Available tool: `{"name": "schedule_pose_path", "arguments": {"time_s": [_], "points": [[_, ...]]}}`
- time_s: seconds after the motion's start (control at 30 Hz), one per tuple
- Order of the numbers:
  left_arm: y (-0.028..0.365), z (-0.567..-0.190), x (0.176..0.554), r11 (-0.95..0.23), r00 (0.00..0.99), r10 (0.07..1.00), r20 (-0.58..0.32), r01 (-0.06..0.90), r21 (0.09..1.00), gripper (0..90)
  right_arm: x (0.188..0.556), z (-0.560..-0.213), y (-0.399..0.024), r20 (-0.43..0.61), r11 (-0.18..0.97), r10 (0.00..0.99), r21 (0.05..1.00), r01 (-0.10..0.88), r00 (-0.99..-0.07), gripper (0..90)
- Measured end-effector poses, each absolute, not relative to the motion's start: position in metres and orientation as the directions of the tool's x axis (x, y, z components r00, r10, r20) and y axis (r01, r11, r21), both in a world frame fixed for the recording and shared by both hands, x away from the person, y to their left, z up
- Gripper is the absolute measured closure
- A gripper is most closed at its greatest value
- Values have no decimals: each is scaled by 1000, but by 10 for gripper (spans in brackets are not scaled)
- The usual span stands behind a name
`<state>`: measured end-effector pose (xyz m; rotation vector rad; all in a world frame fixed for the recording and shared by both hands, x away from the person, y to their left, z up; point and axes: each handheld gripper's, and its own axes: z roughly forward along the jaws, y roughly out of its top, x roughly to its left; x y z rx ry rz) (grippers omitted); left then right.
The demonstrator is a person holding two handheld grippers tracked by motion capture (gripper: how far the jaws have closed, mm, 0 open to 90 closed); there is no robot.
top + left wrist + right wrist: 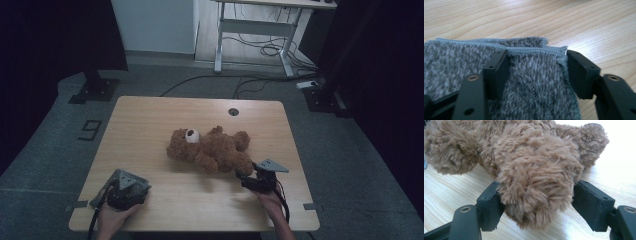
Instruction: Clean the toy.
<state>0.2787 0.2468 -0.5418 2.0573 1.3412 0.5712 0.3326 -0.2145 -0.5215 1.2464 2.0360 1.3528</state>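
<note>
A brown teddy bear (210,150) lies on its back in the middle of the wooden table (150,120). My right gripper (246,176) is at the bear's near leg (536,180); in the right gripper view both pads sit against the fur, so my right gripper (536,205) is shut on that leg. At the table's front left, my left gripper (125,192) points down onto a grey knitted cloth (536,85). One finger (496,72) rests on the cloth and the other stands at its hemmed edge. The cloth lies flat between the open jaws of my left gripper (536,67).
A round cable hole (233,111) sits near the table's far edge. Beyond the table stand a white desk frame (255,30), loose floor cables (260,80) and black stand bases (95,90) at both sides.
</note>
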Motion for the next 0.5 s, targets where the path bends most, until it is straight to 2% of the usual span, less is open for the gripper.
{"name": "schedule_pose_path", "arguments": {"time_s": [0.1, 0.17, 0.37, 0.5], "points": [[253, -542, 278, -287, 379, 925, 30, 646, 707, 543, 333, -521, -214, 140, 139, 840, 879, 457, -525, 278], [254, -543, 278, -282, 375, 927, 29, 644, 711, 602, 332, -521, -213, 140, 139, 839, 879, 456, -526, 277], [256, -542, 280, -282, 360, 932, 43, 644, 711, 703, 332, -521, -213, 142, 137, 837, 881, 454, -529, 276], [260, -543, 280, -250, 353, 936, 8, 646, 721, 731, 331, -519, -214, 149, 132, 833, 882, 453, -533, 272]]}}
